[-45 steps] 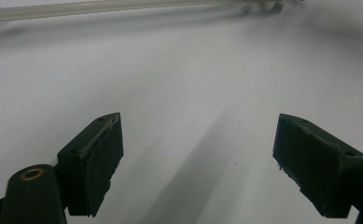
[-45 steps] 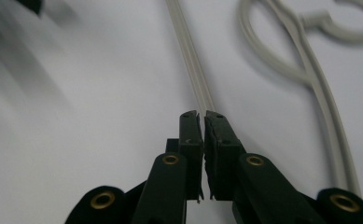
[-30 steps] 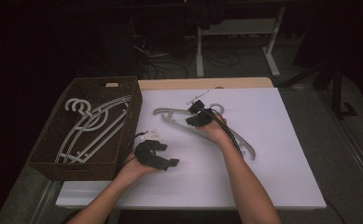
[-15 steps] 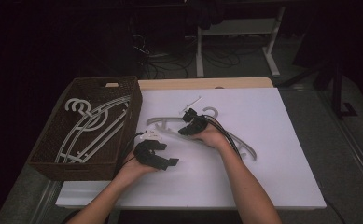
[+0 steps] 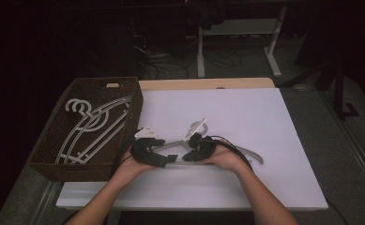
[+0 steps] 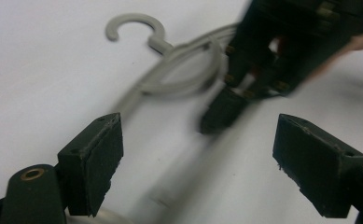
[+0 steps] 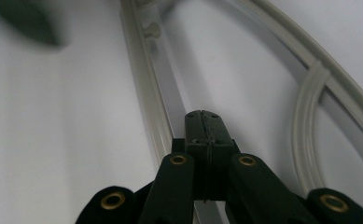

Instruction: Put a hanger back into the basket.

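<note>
We take the wicker basket (image 5: 45, 165) as our landmark. Just beside its right wall, on the white table (image 5: 246, 108), lies a grey hanger (image 5: 253, 154), its hook (image 5: 198, 126) pointing away from us and its long axis running sideways, away from the basket. More grey hangers (image 5: 93, 124) lie inside the basket.

Our right gripper (image 5: 194, 152) has its jaws pressed together on a bar of the hanger (image 7: 163, 107), near the middle of its span under the hook.

Our left gripper (image 5: 159, 161) sits between the basket and the right gripper, jaws wide apart and gripping nothing; from its own camera the hanger's hook (image 6: 135, 25) lies ahead, with the right gripper (image 6: 223, 112) beyond its open jaws.

We judge that the left gripper is nearer the hanger's basket-side end, and that this end would lead any move toward the basket.
</note>
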Demonstrator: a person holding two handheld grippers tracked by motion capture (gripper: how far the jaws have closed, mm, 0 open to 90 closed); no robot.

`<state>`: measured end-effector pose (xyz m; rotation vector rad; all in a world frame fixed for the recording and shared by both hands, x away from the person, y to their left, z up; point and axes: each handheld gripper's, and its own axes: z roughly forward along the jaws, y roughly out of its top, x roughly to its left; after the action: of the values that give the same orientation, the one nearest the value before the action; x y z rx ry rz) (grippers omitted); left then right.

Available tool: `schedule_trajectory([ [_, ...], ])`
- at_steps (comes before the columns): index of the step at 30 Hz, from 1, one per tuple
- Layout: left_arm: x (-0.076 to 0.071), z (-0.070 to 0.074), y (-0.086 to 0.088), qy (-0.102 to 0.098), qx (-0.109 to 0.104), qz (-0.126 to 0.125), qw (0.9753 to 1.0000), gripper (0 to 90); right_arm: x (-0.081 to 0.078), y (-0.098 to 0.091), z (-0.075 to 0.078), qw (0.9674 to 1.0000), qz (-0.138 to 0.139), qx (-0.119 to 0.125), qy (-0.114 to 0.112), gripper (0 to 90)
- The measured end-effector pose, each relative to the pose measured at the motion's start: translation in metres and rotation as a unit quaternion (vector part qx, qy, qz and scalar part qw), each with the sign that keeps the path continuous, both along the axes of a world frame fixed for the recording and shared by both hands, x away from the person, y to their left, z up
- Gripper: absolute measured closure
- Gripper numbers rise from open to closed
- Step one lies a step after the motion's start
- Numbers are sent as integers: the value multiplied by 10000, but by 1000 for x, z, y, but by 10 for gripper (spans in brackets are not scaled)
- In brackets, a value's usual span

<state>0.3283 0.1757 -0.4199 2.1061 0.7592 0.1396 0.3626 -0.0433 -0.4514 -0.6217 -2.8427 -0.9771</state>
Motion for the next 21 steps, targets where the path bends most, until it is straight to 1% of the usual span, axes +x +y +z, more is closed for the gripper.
schedule_trajectory([
  [2,0,0,0,-5,4,-3,10000,162,-10,-4,1,9999,151,-29,15,893],
  [4,1,0,0,11,5,12,10000,163,-18,-7,1,9998,204,-76,37,893],
  [6,1,-1,0,19,16,19,10000,163,-22,-11,3,9999,166,-33,-17,892],
  [8,2,-1,-1,25,38,2,10000,163,-25,-19,8,9999,33,83,-82,892],
  [10,1,-2,-1,29,39,7,10000,164,-25,-32,15,9997,-167,140,-127,892],
  [11,1,-2,0,42,27,1,10000,164,-25,-40,19,9992,-321,169,-162,892],
  [14,1,-3,-1,55,36,-14,10000,165,-27,-68,28,9965,-775,148,-285,892],
  [16,1,-3,-1,67,39,-25,10000,165,-31,-89,33,9936,-1067,151,-353,893],
  [18,1,-3,-1,82,24,-30,10000,165,-37,-112,36,9892,-1393,122,-429,893],
  [20,2,-3,0,88,19,-24,10000,165,-42,-128,37,9859,-1604,117,-453,893],
  [21,2,-3,-1,92,21,-22,10000,165,-44,-137,36,9837,-1734,80,-474,893],
])
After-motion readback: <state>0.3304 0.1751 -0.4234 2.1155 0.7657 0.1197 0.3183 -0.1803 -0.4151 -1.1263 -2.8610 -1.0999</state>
